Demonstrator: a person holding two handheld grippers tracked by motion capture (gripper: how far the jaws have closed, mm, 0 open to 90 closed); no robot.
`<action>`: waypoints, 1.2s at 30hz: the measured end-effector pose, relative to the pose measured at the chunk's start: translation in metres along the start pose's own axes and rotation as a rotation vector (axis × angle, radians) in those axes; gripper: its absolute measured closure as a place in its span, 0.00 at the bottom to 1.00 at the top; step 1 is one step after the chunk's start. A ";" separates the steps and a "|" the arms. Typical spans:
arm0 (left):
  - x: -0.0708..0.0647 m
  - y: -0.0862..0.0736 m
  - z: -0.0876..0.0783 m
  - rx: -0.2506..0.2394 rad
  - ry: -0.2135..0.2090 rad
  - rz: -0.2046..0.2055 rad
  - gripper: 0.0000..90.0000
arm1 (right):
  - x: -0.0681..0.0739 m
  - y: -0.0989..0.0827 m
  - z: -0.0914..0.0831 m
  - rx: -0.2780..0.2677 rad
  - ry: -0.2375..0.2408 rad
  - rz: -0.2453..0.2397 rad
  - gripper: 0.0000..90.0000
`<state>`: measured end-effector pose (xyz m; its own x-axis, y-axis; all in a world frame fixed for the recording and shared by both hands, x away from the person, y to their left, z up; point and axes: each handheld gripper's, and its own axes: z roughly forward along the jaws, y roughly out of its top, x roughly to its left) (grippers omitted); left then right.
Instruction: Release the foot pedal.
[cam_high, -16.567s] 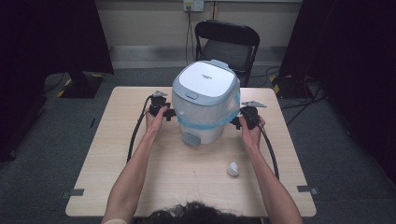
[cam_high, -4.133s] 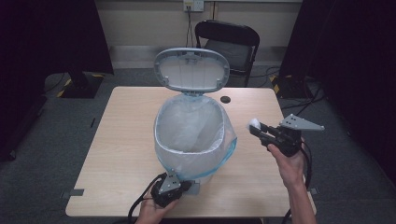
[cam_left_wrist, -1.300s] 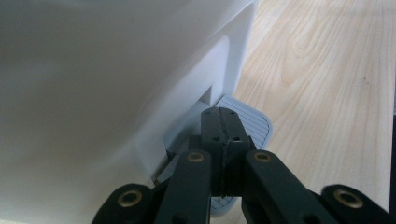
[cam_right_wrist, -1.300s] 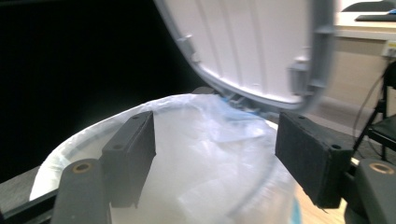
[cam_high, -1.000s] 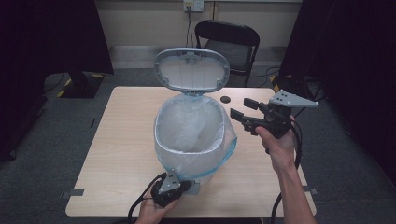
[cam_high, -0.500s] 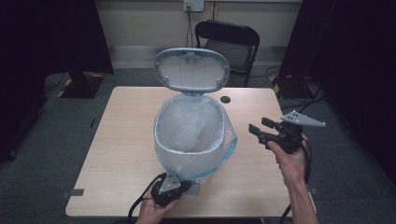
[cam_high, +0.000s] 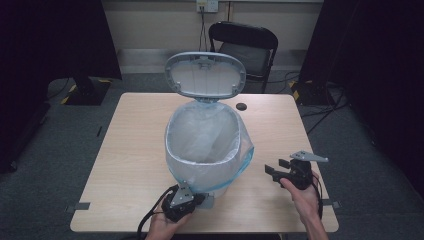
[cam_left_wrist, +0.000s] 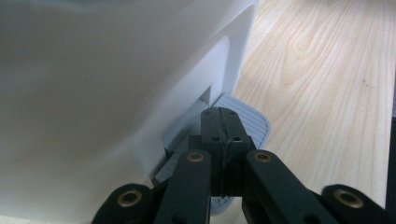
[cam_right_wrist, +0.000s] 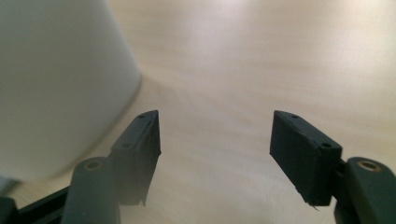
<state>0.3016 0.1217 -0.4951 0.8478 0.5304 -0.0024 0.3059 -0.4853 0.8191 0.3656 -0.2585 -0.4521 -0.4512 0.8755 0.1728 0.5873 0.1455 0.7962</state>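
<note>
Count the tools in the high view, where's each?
2. The left tool is at the table's near edge, shut, pressing on the bin's pedal. The right tool is right of the bin, open and holding nothing.

One bin (cam_high: 207, 150) with one open lid (cam_high: 205, 75) and one liner (cam_high: 240, 160), one pedal (cam_left_wrist: 243, 123), one table (cam_high: 135, 150), one chair (cam_high: 247, 47), two grippers: left (cam_high: 192, 200), right (cam_high: 276, 167).

Your white pedal bin (cam_high: 207, 150) stands upright mid-desk, lid (cam_high: 205, 75) swung fully open and standing up at the far side. Clear liner bag (cam_high: 245, 150) folded over the rim, blue band around it. Grey ribbed pedal (cam_left_wrist: 250, 123) sits at the near base.
</note>
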 end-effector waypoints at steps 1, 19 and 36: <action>0.000 0.000 0.000 0.001 -0.004 -0.002 1.00 | -0.002 -0.006 0.003 0.022 -0.016 -0.006 0.35; 0.005 0.005 -0.013 -0.053 -0.032 -0.044 0.94 | -0.006 -0.040 0.025 0.089 -0.161 -0.107 0.29; 0.005 -0.004 -0.046 -0.043 -0.043 -0.088 0.47 | -0.005 -0.040 0.025 0.089 -0.164 -0.106 0.29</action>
<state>0.2843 0.1579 -0.4724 0.8365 0.5389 -0.0993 0.3619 -0.4072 0.8386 0.3618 -0.2574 -0.4993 -0.4023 0.9154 -0.0112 0.6027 0.2740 0.7495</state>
